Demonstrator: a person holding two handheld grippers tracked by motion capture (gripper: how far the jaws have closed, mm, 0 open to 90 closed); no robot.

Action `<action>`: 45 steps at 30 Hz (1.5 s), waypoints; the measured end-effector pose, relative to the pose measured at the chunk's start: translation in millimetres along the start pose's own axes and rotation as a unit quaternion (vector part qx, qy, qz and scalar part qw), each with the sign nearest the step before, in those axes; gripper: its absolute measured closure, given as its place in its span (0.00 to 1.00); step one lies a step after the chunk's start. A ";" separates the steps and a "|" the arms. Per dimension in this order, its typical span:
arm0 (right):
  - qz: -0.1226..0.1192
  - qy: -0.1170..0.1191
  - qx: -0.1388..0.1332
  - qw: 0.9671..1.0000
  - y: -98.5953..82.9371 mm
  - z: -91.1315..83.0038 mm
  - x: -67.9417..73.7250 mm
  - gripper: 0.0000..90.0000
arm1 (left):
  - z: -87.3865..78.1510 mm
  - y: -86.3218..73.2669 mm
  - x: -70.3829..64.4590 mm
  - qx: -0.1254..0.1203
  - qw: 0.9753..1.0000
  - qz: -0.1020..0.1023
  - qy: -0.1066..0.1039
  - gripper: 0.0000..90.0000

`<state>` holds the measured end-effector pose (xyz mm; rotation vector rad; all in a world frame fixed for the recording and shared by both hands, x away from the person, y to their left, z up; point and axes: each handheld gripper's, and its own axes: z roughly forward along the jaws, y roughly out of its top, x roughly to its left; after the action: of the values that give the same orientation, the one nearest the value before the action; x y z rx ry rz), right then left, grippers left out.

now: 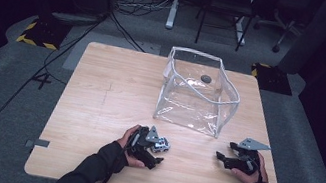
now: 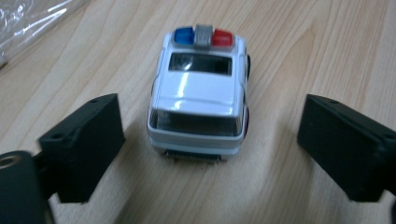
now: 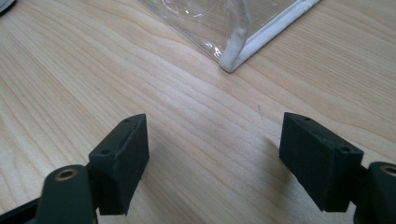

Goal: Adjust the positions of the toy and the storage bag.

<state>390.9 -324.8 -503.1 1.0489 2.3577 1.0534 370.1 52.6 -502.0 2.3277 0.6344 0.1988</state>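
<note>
- Left gripper (image 2: 201, 140), jaws spread wide, straddles the small white toy police car (image 2: 200, 98); we should centre, then squeeze its sides.
- Right gripper (image 3: 212, 158) gapes empty above the bench (image 3: 70, 70).

You have one toy police car (image 2: 198, 95), one clear plastic bag (image 1: 198, 95) and two tools, left (image 2: 205, 140) and right (image 3: 217, 158), on one tabletop (image 1: 110, 92).

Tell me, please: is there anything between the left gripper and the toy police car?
Nothing visible. The left gripper is open, and the toy police car stands between its jaws on the bare table, touching neither.
</note>
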 end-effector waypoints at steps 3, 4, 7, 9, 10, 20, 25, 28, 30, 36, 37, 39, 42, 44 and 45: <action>0.000 0.000 0.000 1.000 0.0 0.0 0.0 0.27 | 0.6 2.0 2.2 -0.011 1.000 -0.003 0.007 0.23; -0.003 0.000 0.001 1.000 0.0 -0.1 -0.6 0.27 | 0.6 2.0 2.2 -0.011 1.000 -0.003 0.007 0.25; -0.003 0.000 0.001 1.000 0.0 0.0 -0.6 0.27 | -0.4 1.7 4.4 -0.019 1.000 -0.005 0.009 0.35; -0.003 0.000 0.001 1.000 0.0 0.0 -0.5 0.27 | -1.5 1.4 5.3 -0.018 1.000 -0.002 0.013 0.39; -0.003 0.000 0.001 1.000 0.0 0.0 -0.5 0.27 | -1.2 0.9 5.3 -0.021 1.000 -0.004 0.011 0.39; -0.001 0.002 0.001 1.000 0.1 0.1 -0.1 0.26 | -3.9 -1.8 6.1 -0.015 1.000 -0.003 0.012 0.37; -0.001 0.003 0.001 1.000 0.2 0.1 -0.2 0.26 | -5.5 -3.1 8.3 -0.024 1.000 -0.010 0.015 0.51; -0.001 0.004 0.001 1.000 0.2 0.2 -0.2 0.26 | -6.1 -3.3 8.8 -0.023 1.000 -0.006 0.015 0.51; -0.002 0.004 0.001 1.000 0.2 0.2 -0.2 0.26 | -6.8 -4.0 9.8 -0.024 1.000 -0.003 0.013 0.52; -0.003 0.004 0.001 1.000 0.2 0.4 -0.1 0.25 | -9.7 -7.4 14.2 -0.024 1.000 -0.005 0.007 0.52; -0.003 0.004 0.001 1.000 0.2 0.4 -0.2 0.25 | -10.7 -8.1 15.5 -0.024 1.000 -0.003 0.010 0.52; -0.003 0.004 0.001 1.000 0.3 0.4 -0.1 0.25 | -12.1 -10.2 17.5 -0.027 1.000 -0.005 0.009 0.52; -0.004 0.004 0.001 1.000 0.2 0.4 -0.3 0.25 | -16.3 -14.0 22.3 -0.023 1.000 -0.007 0.007 0.52; -0.005 0.004 0.001 1.000 0.2 0.4 -0.4 0.25 | -19.2 -17.0 26.2 -0.024 1.000 -0.011 0.009 0.52; -0.004 0.004 0.001 1.000 0.2 0.4 -0.3 0.25 | -21.0 -18.7 27.2 -0.023 1.000 -0.011 0.015 0.52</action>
<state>391.4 -324.8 -503.1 1.0358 2.3684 1.0548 379.9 90.3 -500.0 2.2760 0.6634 0.2348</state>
